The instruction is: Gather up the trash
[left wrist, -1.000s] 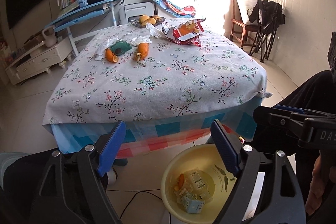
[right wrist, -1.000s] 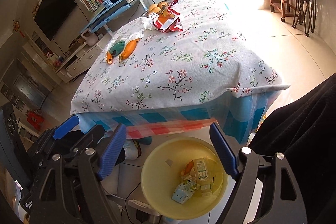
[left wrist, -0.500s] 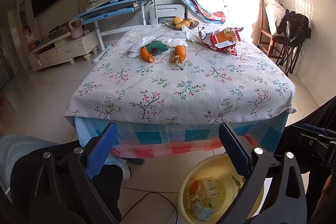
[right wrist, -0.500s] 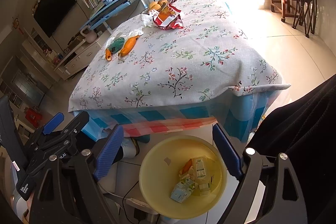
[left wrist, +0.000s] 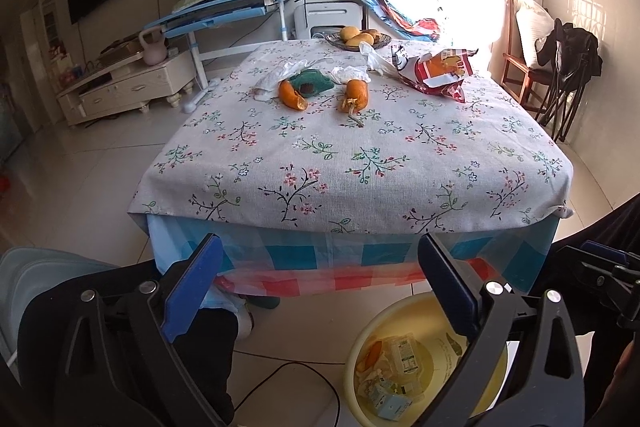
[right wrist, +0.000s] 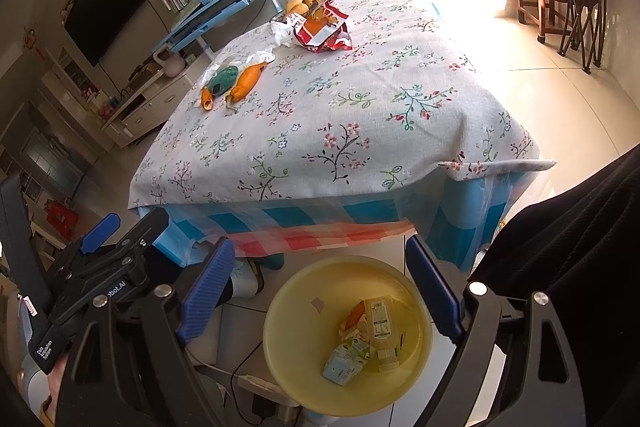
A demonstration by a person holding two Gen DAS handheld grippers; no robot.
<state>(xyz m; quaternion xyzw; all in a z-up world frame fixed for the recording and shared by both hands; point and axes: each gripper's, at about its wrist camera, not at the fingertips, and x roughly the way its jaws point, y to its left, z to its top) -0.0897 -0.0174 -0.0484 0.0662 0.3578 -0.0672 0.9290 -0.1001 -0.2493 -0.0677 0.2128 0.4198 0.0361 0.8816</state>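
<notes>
A yellow basin (right wrist: 348, 335) sits on the floor in front of the table, holding cartons (right wrist: 380, 319) and an orange scrap; it also shows in the left wrist view (left wrist: 424, 359). On the floral tablecloth (left wrist: 360, 147) lie two orange peel pieces (left wrist: 292, 95) (left wrist: 356, 93), a green wrapper (left wrist: 312, 83), white tissues (left wrist: 348, 73) and a red snack bag (left wrist: 436, 71). My left gripper (left wrist: 320, 283) is open and empty, low before the table's front edge. My right gripper (right wrist: 320, 283) is open and empty above the basin. The left gripper shows in the right wrist view (right wrist: 120, 247).
A plate of fruit (left wrist: 358, 37) stands at the table's far edge. A blue desk (left wrist: 224, 11) and TV cabinet (left wrist: 124, 87) are at left, a wooden chair (left wrist: 532, 67) with folded black stands at right. A cable (left wrist: 288, 375) runs over the floor tiles.
The left gripper has risen and swung left, so the table looks closer and the basin lies lower right. The right gripper has barely moved. Both stay open.
</notes>
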